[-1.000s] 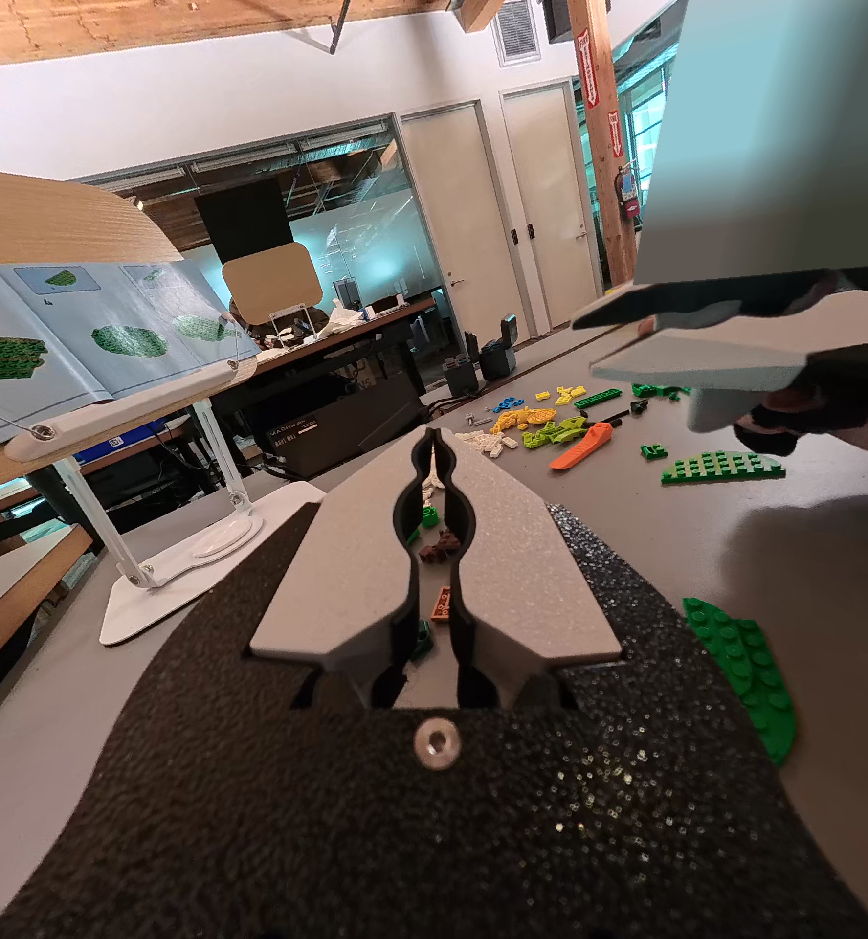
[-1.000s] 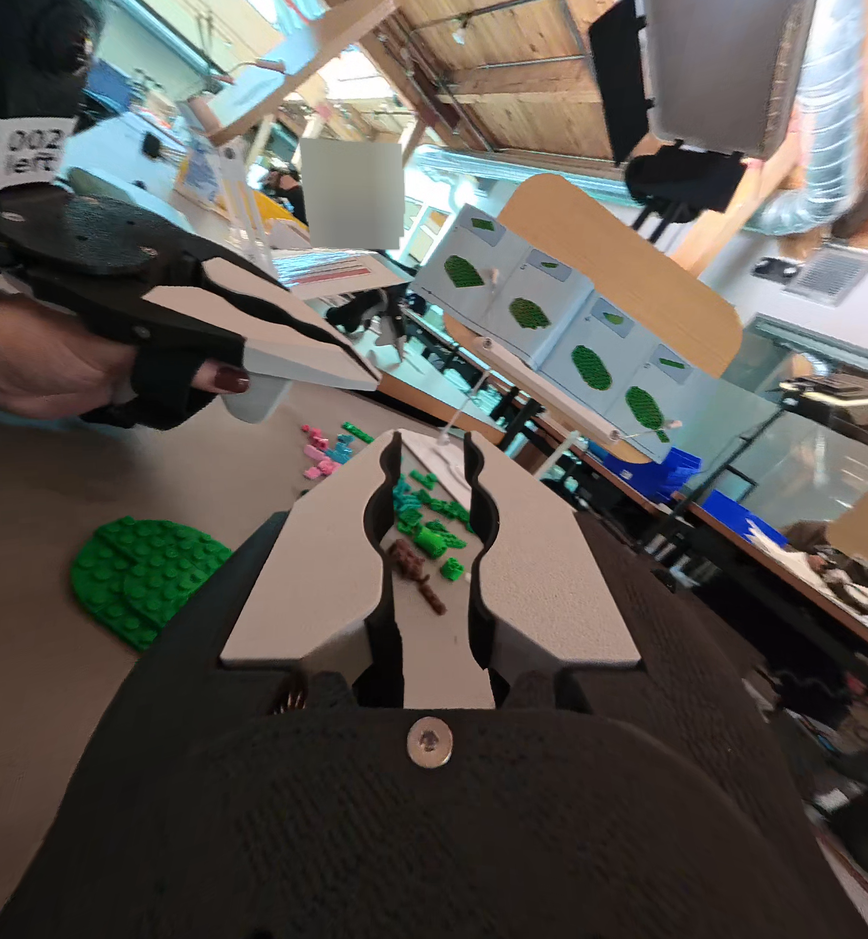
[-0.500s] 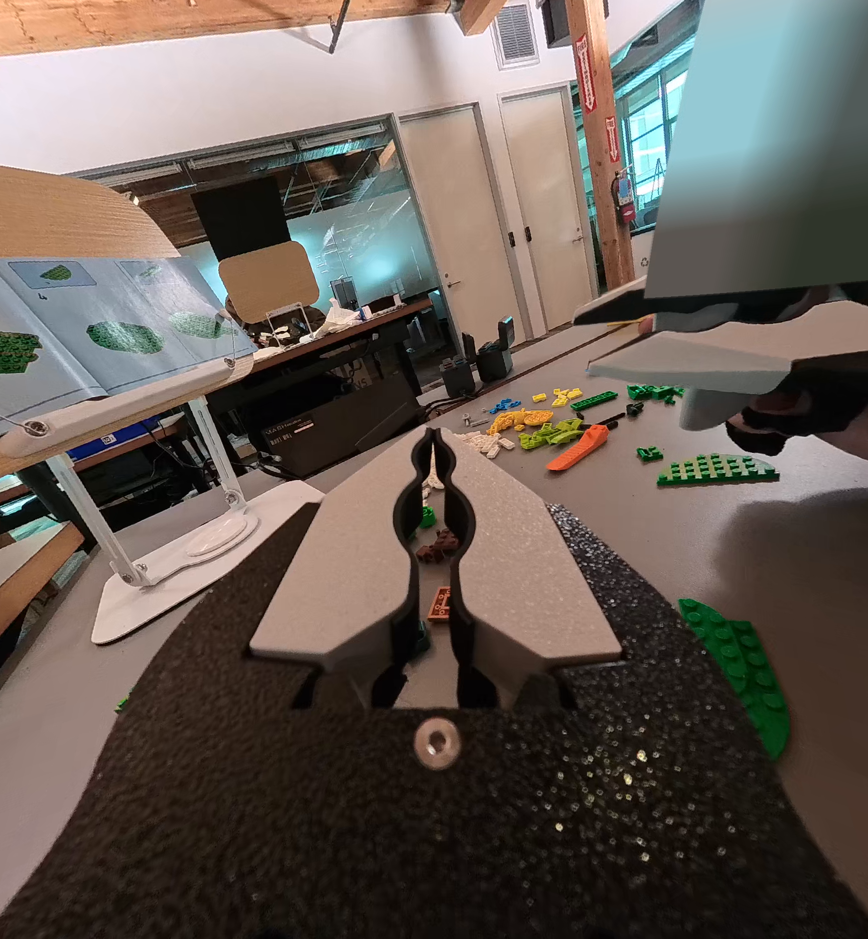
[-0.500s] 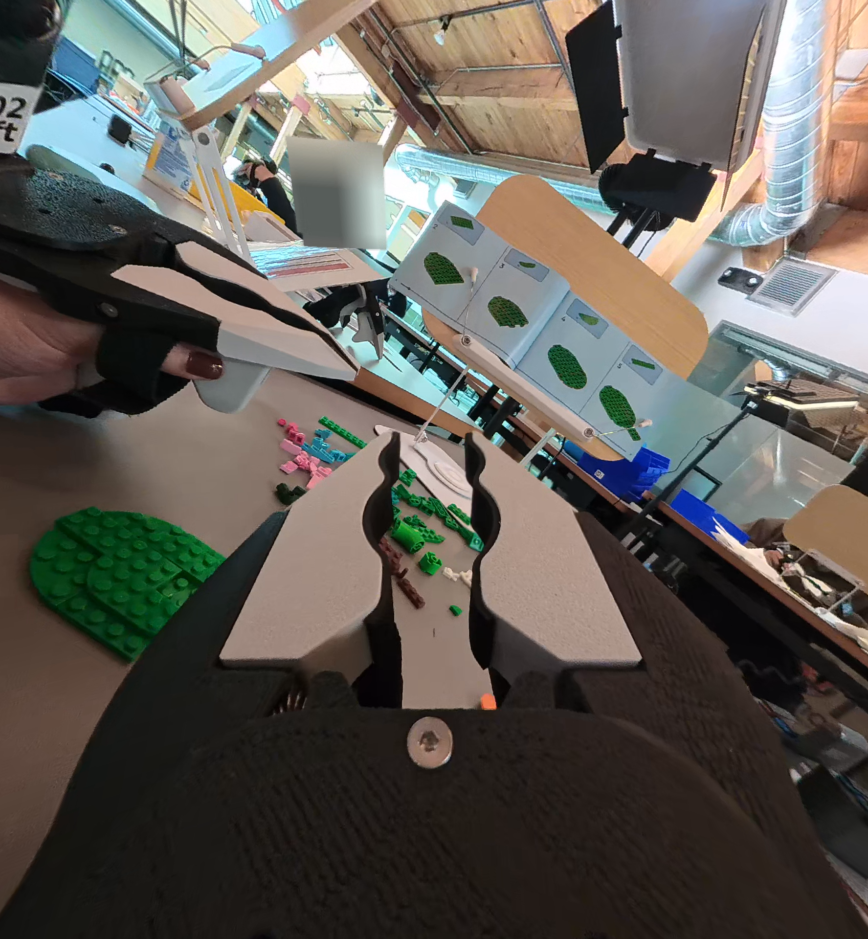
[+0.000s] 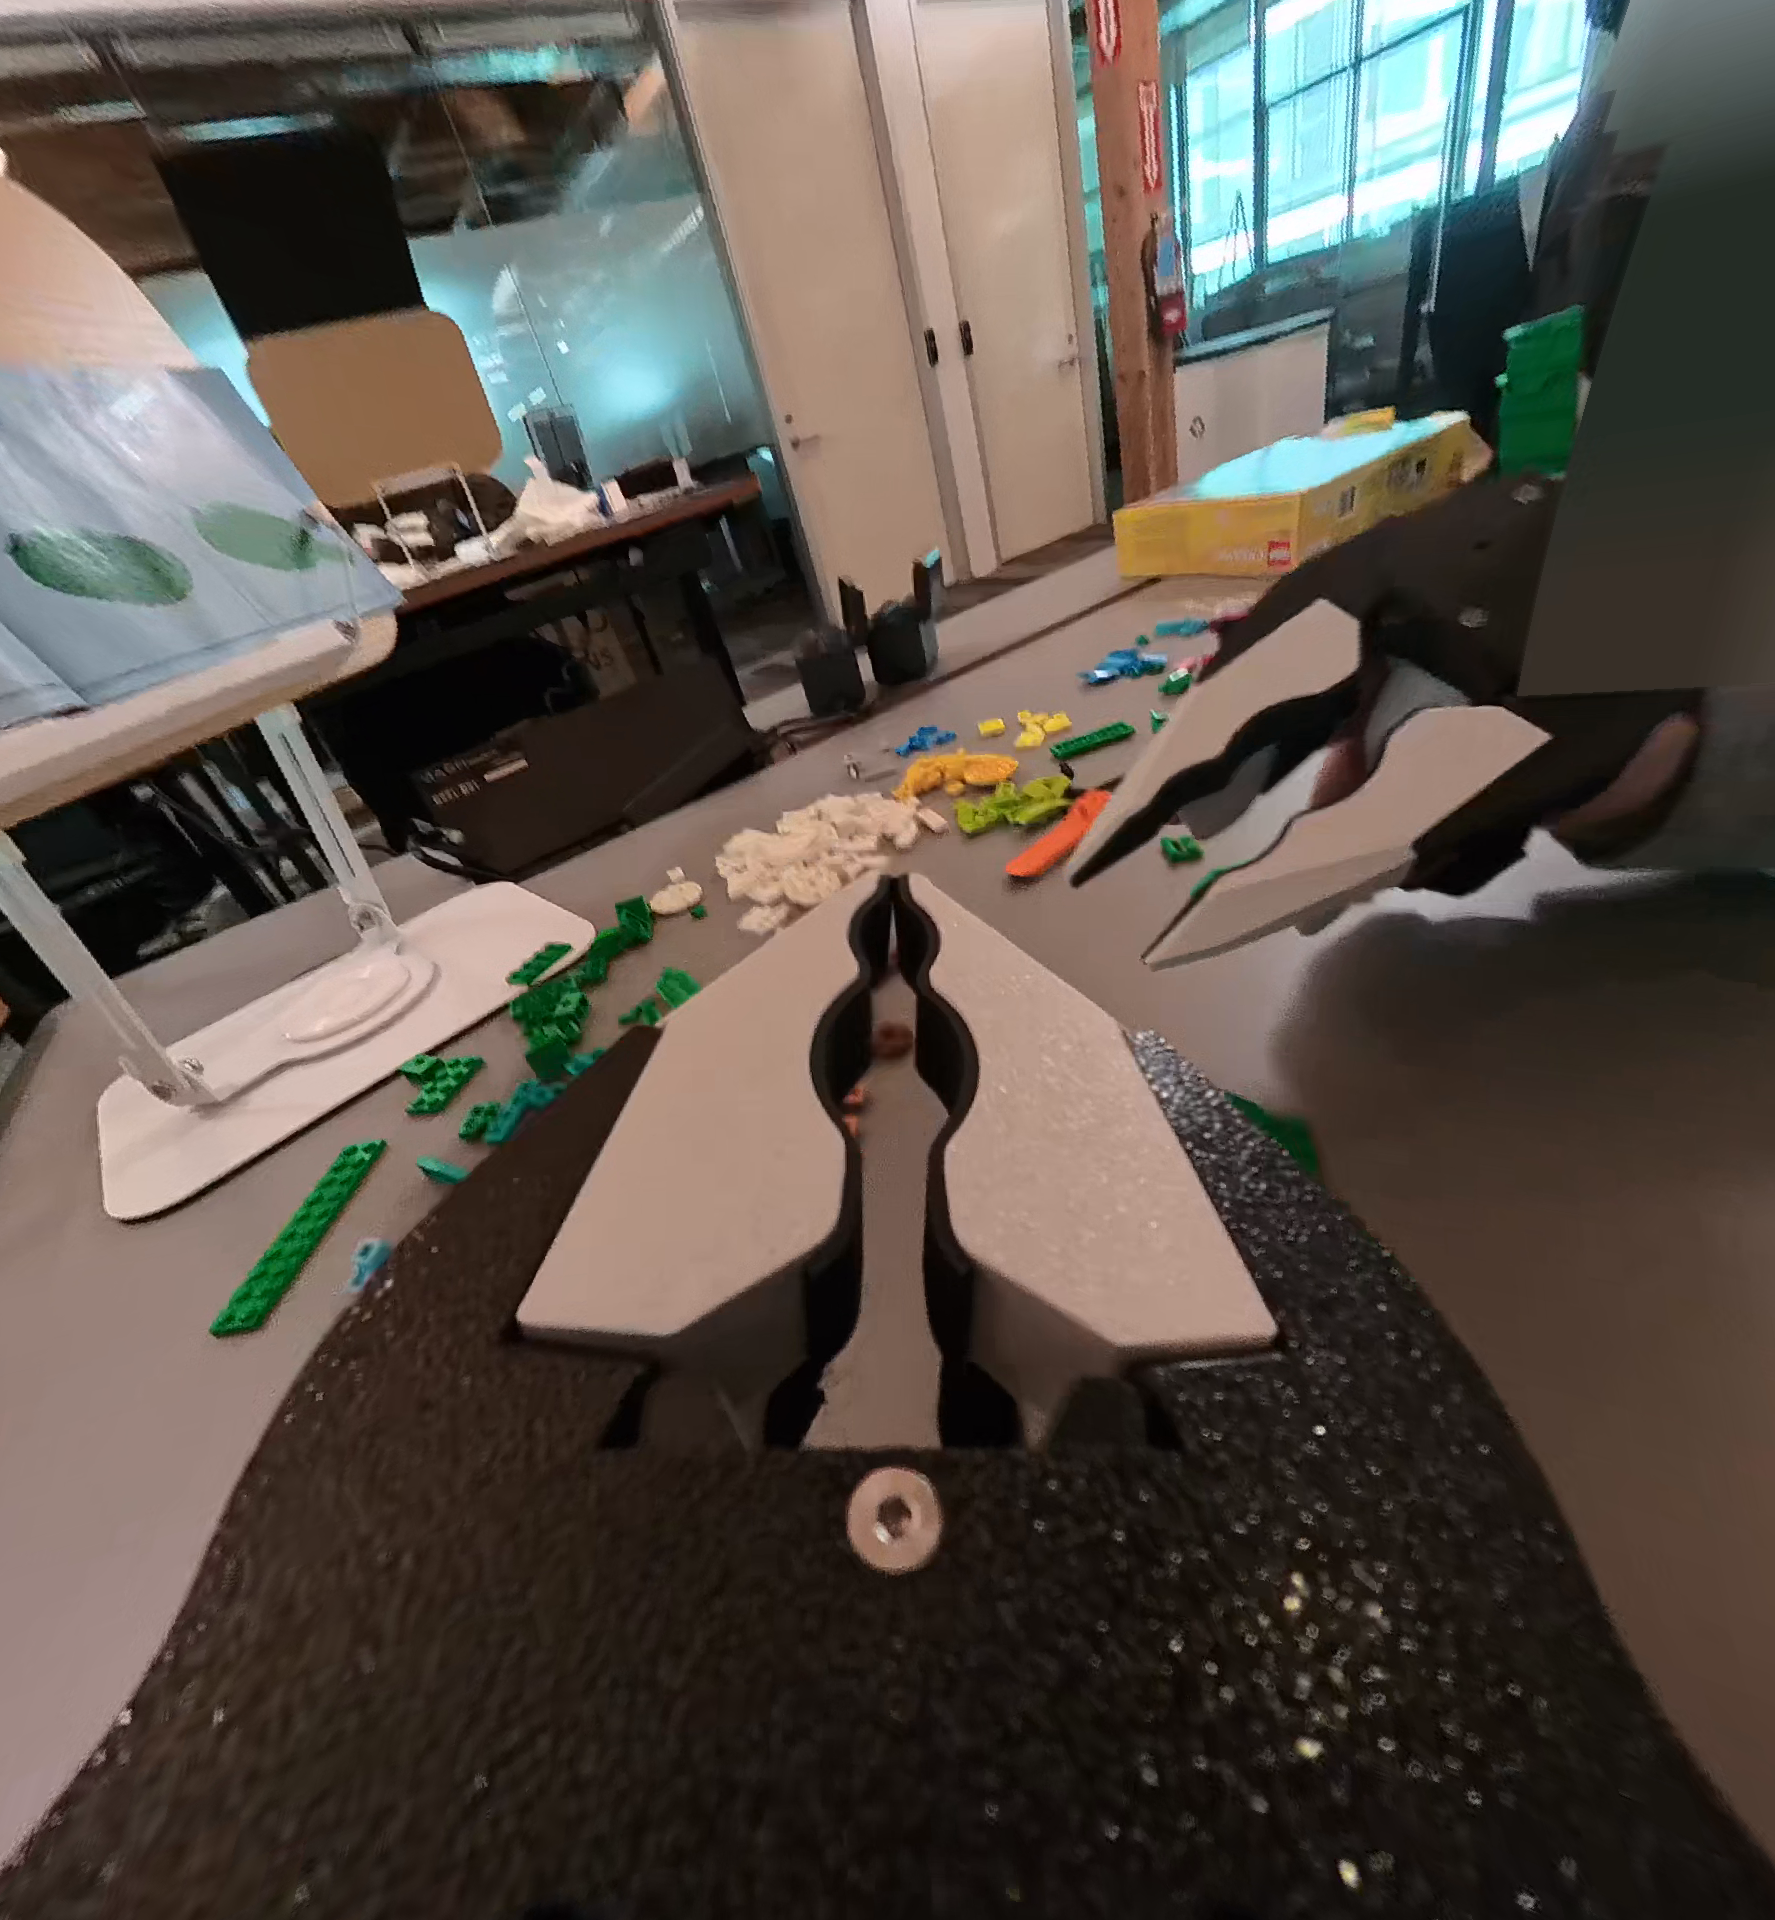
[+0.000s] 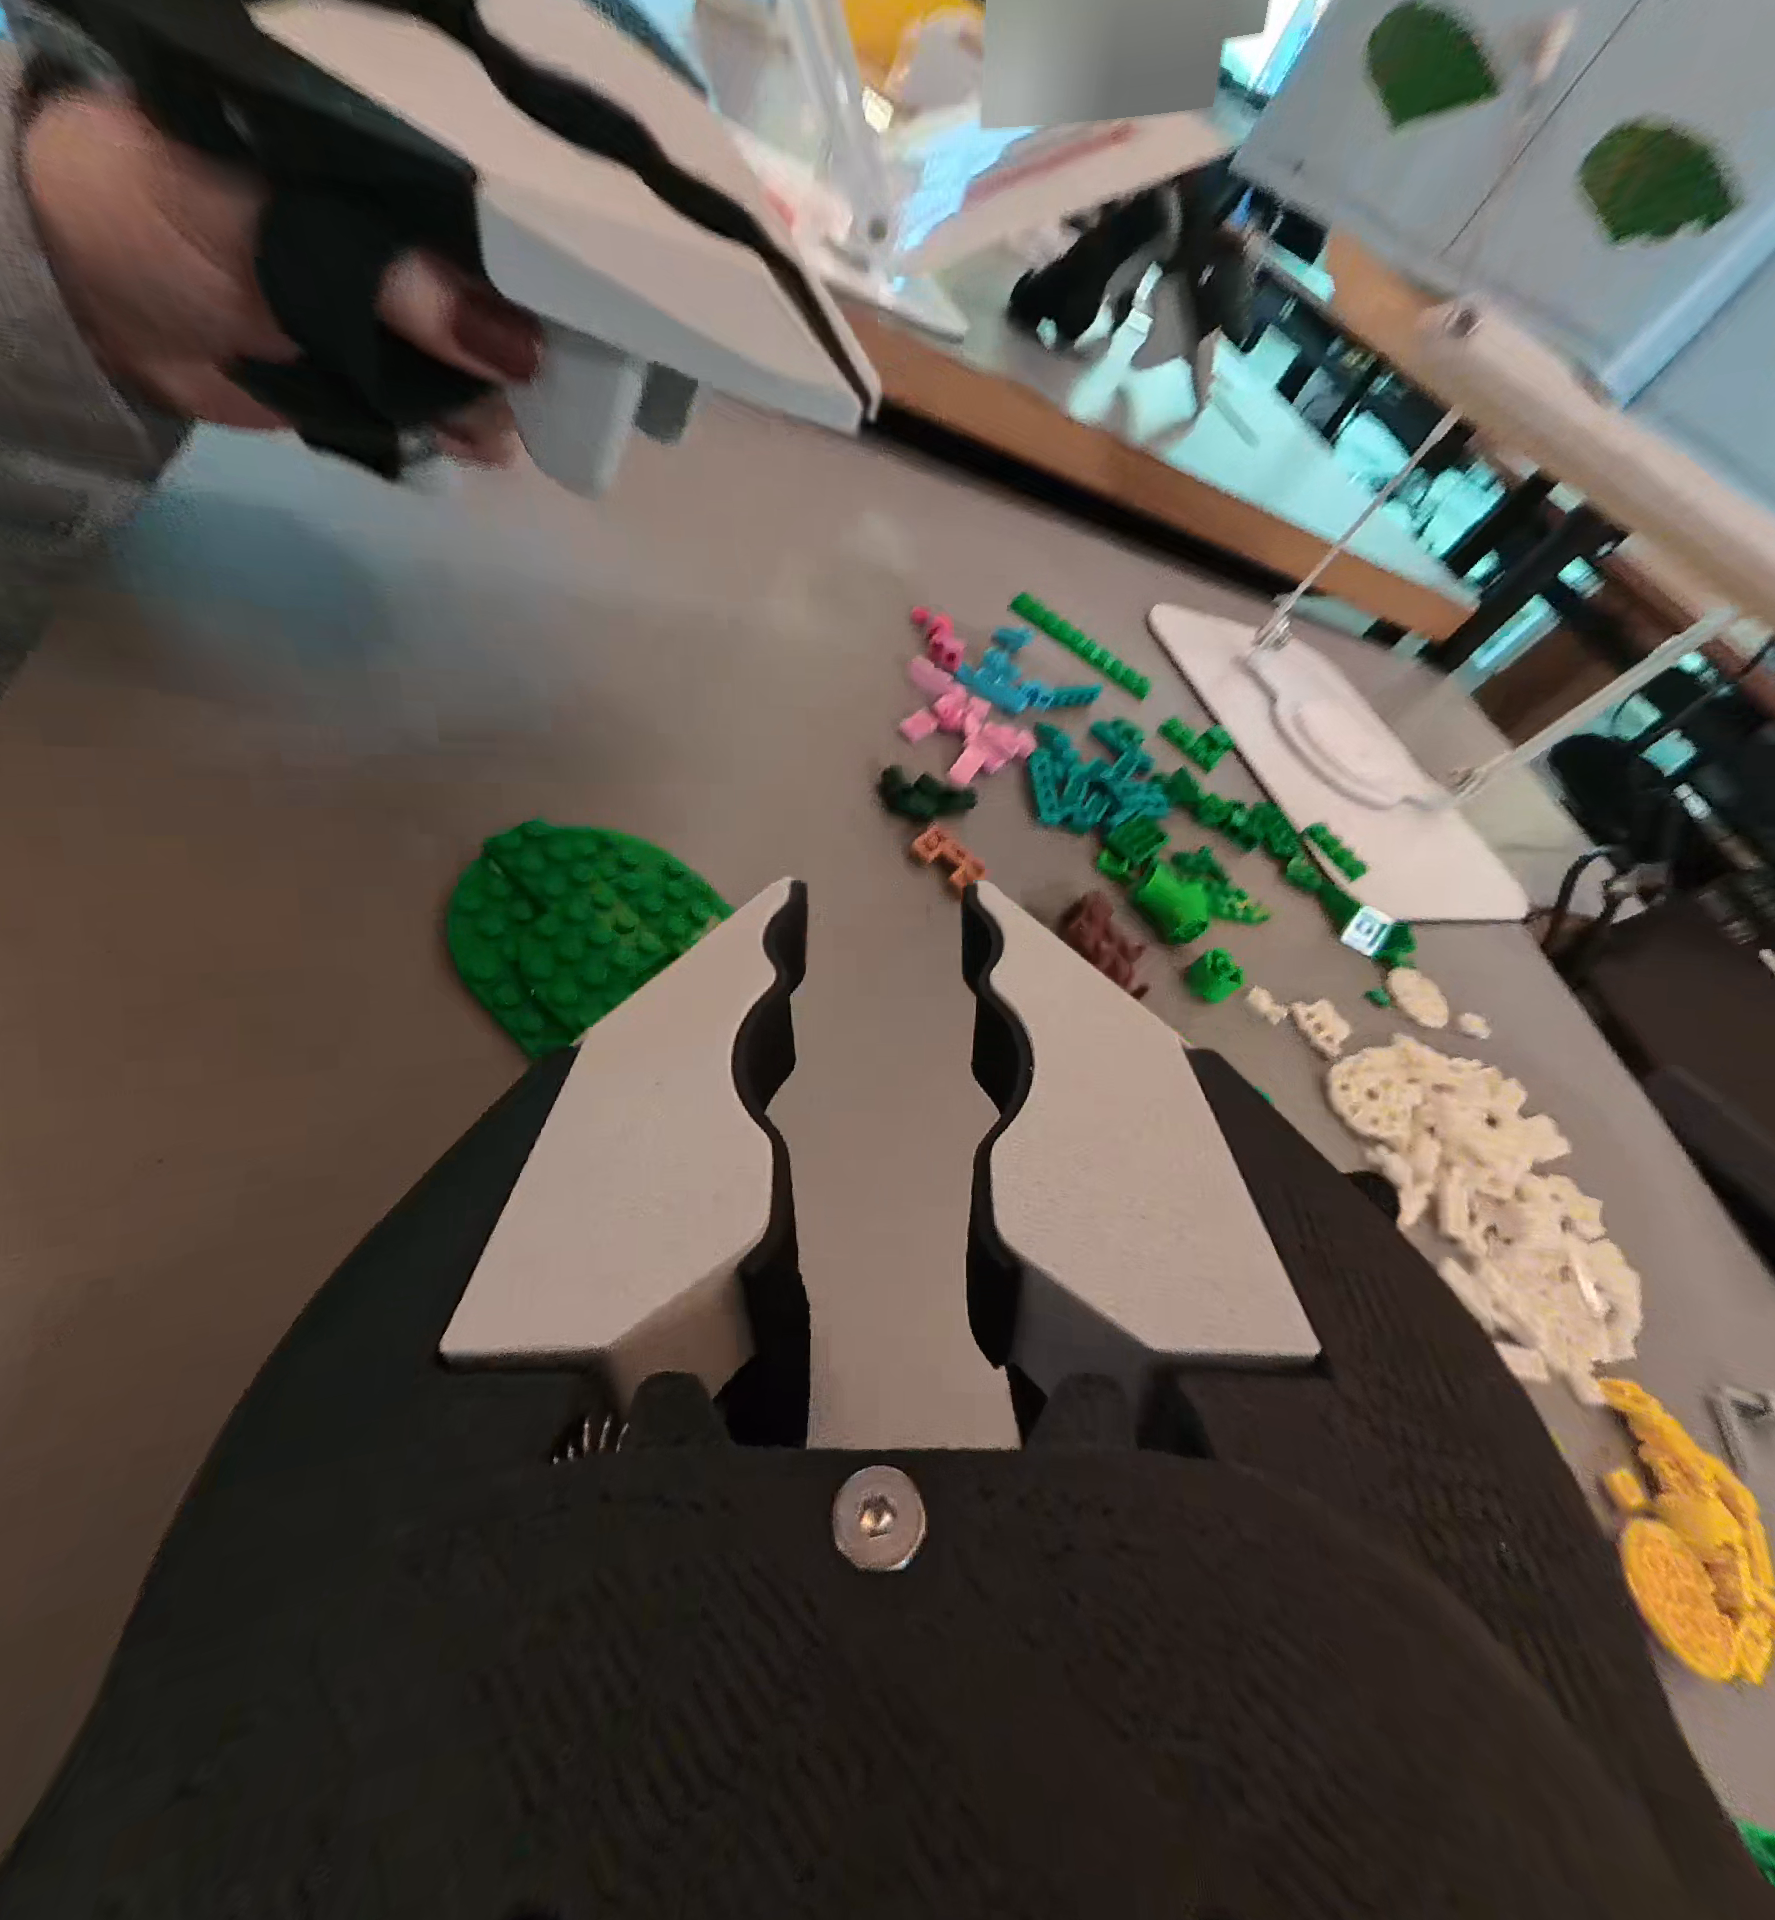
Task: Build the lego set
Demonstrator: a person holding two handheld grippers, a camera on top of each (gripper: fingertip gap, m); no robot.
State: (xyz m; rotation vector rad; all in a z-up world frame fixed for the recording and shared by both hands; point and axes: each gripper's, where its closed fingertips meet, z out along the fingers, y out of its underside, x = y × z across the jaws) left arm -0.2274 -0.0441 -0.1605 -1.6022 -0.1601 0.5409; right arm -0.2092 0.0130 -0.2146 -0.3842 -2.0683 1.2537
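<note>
Left wrist camera sits low over the grey table, looking along its own fingers toward the white bricks, doors and windows beyond. Right wrist camera rides higher, tilted down across the table toward the book stand. Both views share the white bricks, green brick scatter and stand base; each catches the other gripper close by.

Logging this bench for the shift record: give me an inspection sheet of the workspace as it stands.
Surface: grey table, no spills seen.
Job's things: round green studded plate; brick piles sorted by colour, white, yellow, pink.
Clutter: yellow box at the far end.
Grippers: left gripper closed, empty; right gripper open, empty.
Cables: nothing seen on the table.
Surroundings: instruction booklet on a white stand; doors behind.
</note>
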